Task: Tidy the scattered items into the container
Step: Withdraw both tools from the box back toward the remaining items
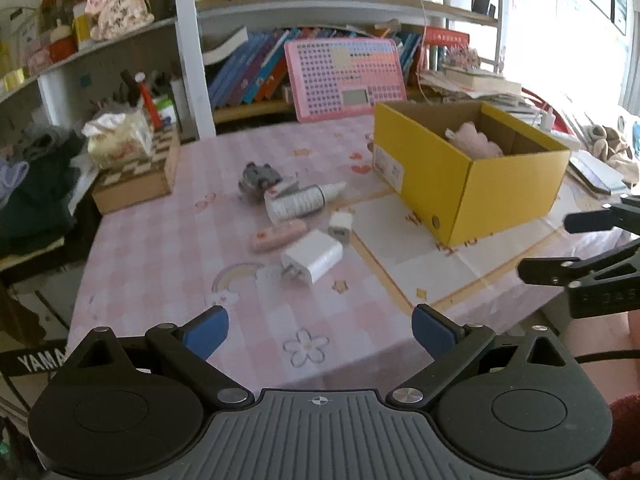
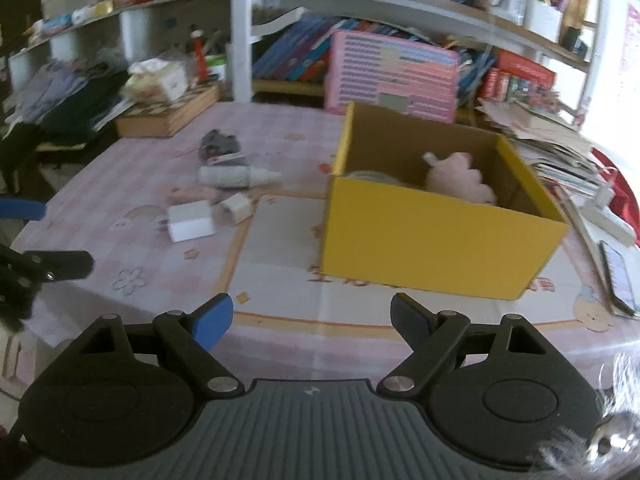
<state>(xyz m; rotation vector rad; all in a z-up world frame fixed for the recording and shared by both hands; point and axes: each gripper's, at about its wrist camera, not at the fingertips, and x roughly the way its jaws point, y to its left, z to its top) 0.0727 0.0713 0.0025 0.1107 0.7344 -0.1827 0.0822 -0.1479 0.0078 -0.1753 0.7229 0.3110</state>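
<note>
A yellow cardboard box (image 1: 460, 188) (image 2: 432, 240) stands on the pink checked tablecloth with a pink plush thing (image 2: 460, 178) inside. Left of it lie a large white charger (image 1: 314, 256) (image 2: 190, 220), a small white plug (image 1: 341, 227) (image 2: 237, 208), a pink oblong case (image 1: 278, 236), a white bottle (image 1: 302, 200) (image 2: 236, 176) and a grey toy (image 1: 258, 178) (image 2: 220, 144). My left gripper (image 1: 320, 334) is open, low over the near table edge, short of the charger. My right gripper (image 2: 310, 320) is open in front of the box, holding nothing.
A brown checkered box (image 1: 136, 180) with a tissue pack sits at the table's left. A pink keyboard-like board (image 1: 346, 76) leans on the bookshelf behind. Papers and books pile up at the right (image 2: 560, 152); a phone (image 2: 618, 276) lies near the right edge.
</note>
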